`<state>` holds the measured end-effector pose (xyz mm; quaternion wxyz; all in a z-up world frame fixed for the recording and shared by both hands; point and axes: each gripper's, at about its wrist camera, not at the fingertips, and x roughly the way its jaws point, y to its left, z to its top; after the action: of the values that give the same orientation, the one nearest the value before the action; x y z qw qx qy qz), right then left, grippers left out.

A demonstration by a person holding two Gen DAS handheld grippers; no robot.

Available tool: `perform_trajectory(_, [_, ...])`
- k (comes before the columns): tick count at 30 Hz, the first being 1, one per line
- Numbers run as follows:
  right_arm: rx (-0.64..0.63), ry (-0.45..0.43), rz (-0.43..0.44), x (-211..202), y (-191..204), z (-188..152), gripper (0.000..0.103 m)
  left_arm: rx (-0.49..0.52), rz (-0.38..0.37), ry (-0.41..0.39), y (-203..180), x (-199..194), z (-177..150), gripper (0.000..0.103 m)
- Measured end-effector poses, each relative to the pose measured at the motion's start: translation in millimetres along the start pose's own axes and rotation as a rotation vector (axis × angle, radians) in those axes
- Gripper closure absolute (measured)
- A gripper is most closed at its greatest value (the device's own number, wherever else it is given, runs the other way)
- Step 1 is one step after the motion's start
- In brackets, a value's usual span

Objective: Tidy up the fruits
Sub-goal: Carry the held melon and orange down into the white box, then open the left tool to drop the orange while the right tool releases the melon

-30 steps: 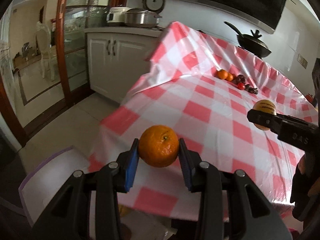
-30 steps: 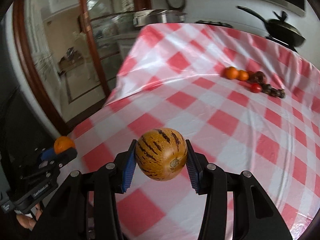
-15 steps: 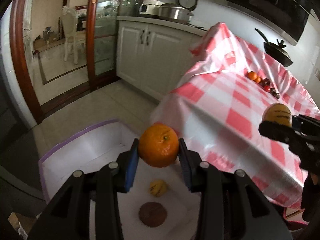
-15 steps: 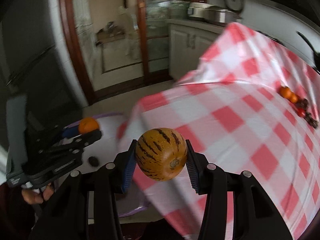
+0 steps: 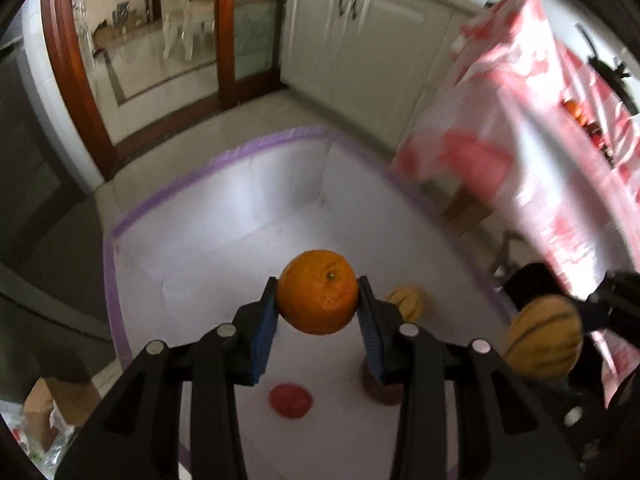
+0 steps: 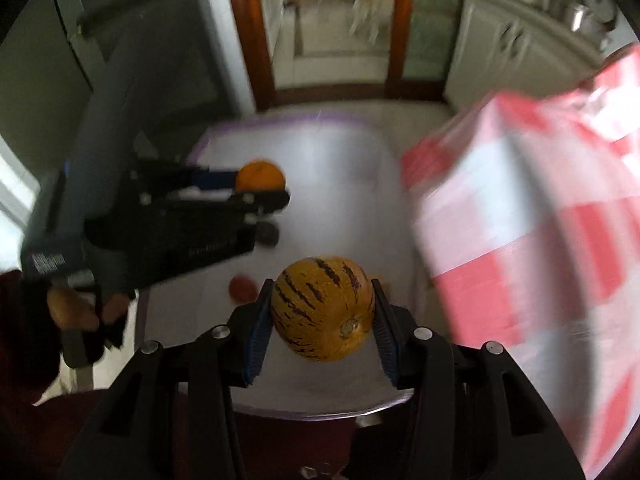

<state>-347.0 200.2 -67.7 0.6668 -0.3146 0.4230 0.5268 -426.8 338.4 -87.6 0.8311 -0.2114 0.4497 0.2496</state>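
Currently held, left gripper (image 5: 318, 312): one orange (image 5: 318, 292), pinched between the blue pads, hanging over the middle of the white bin (image 5: 248, 200) with the purple rim

Held, right gripper (image 6: 322, 320): one striped melon (image 6: 323, 307), clamped crosswise, stem end toward you, above the bin's near edge beside the checked tablecloth (image 6: 540, 240)

Already on the bin floor: a small yellow striped fruit (image 5: 408, 302), a red fruit (image 5: 290, 400), a brown fruit (image 5: 384, 390) partly hidden by your left finger

Relation that matters: the floor lies straight below both jaws; your left load sits deeper in, so it looks nearer to a free patch for release
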Motion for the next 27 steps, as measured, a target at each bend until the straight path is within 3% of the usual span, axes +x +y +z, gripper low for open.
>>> perform_trajectory(6, [0.001,0.182,0.076,54,10,-15,0.057,-0.021,0.033,0.141,9,37,-7,0.064])
perform_trajectory(10, [-0.051,0.216,0.109,65,26,-18,0.057,-0.015,0.057,0.215,12,58,-14,0.064])
perform_trajectory(19, [-0.168,0.271,0.125,82,55,-20,0.057,-0.048,0.056,0.238,19,63,-16,0.060])
perform_trajectory(22, [-0.168,0.280,0.115,83,54,-22,0.056,-0.049,0.060,0.235,17,64,-16,0.046])
perform_trajectory(23, [-0.166,0.282,0.112,83,54,-23,0.056,-0.048,0.066,0.230,16,63,-16,0.037])
perform_trajectory(25, [-0.161,0.270,0.113,85,56,-15,0.056,-0.045,0.073,0.220,15,61,-15,0.030])
perform_trajectory(27, [-0.166,0.255,0.108,83,57,-11,0.049,-0.047,0.079,0.218,15,59,-14,0.022])
